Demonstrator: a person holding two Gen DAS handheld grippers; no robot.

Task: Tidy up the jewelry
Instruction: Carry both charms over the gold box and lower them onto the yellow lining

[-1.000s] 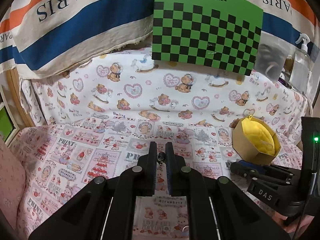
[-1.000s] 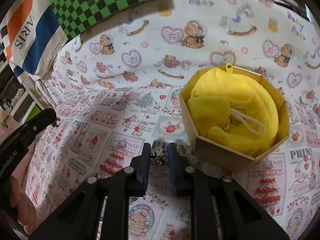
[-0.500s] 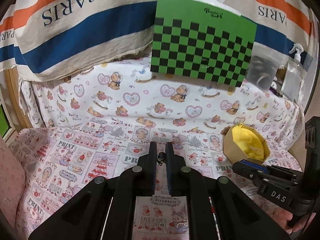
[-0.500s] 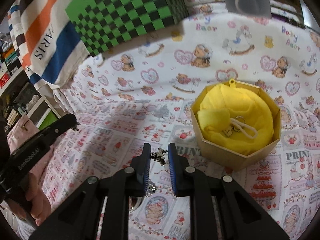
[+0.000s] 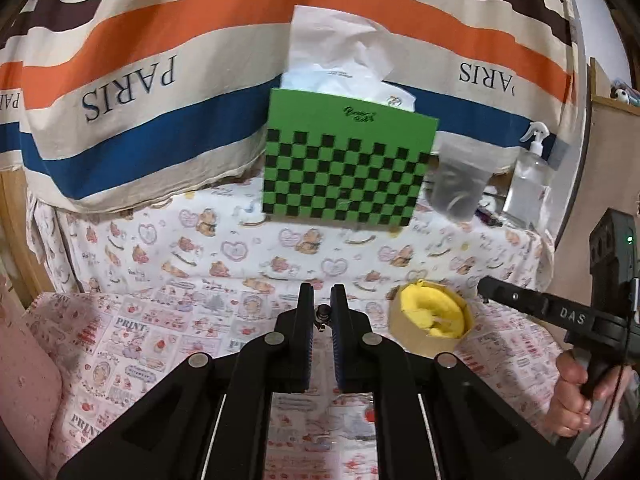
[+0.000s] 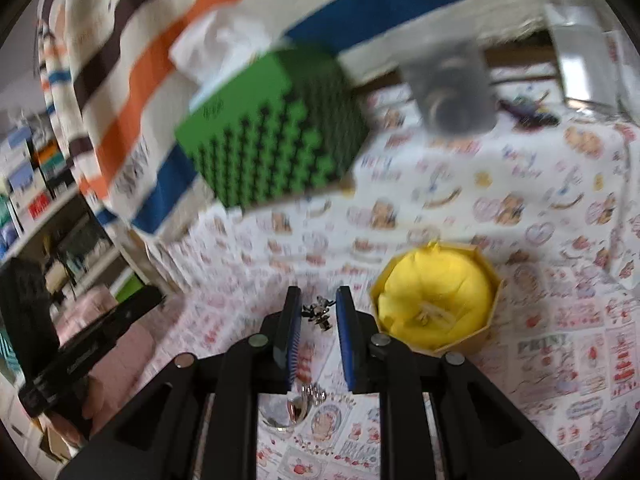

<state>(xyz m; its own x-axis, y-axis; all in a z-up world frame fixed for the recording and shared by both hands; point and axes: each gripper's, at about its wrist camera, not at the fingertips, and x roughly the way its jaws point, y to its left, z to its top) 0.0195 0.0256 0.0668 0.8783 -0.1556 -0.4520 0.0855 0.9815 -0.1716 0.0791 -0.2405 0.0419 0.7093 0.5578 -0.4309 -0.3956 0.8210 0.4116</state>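
Left wrist view: left gripper (image 5: pixel 321 312) nearly closed, pads pinching a small metal piece (image 5: pixel 321 316) between the tips, most likely a clasp or one end of a chain. Held clear above the printed cloth (image 5: pixel 168 320). Yellow-lined box (image 5: pixel 430 320) down to the right of the tips, near but apart. Right gripper (image 5: pixel 486 292) reaching in from the right edge, its tip just past the box's far side, a hand (image 5: pixel 576 392) wrapped round the handle. Green checkered box (image 5: pixel 346 166) standing against the back, tissue poking out on top, a spray bottle (image 5: pixel 528 184) further right.

Right wrist view, blurred: right gripper (image 6: pixel 318 312) narrowly parted, tips clamped on a small dark-and-silver cluster of jewelry (image 6: pixel 318 312), a charm or chain end by the look of it, though too smeared to name. More links and a shiny round piece (image 6: pixel 292 408) hanging lower between the fingers. Box (image 6: pixel 436 304) just right of the tips and slightly ahead, open top up, yellow cushion filling it, a pale ring (image 6: pixel 430 314) already on the cushion. Left gripper (image 6: pixel 96 344) far off at the left edge. Right gripper clearly the nearer to the box; drop calls for a short carry rightward and forward, over the rim. Piece probably strung between both grippers, long axis running left to right.
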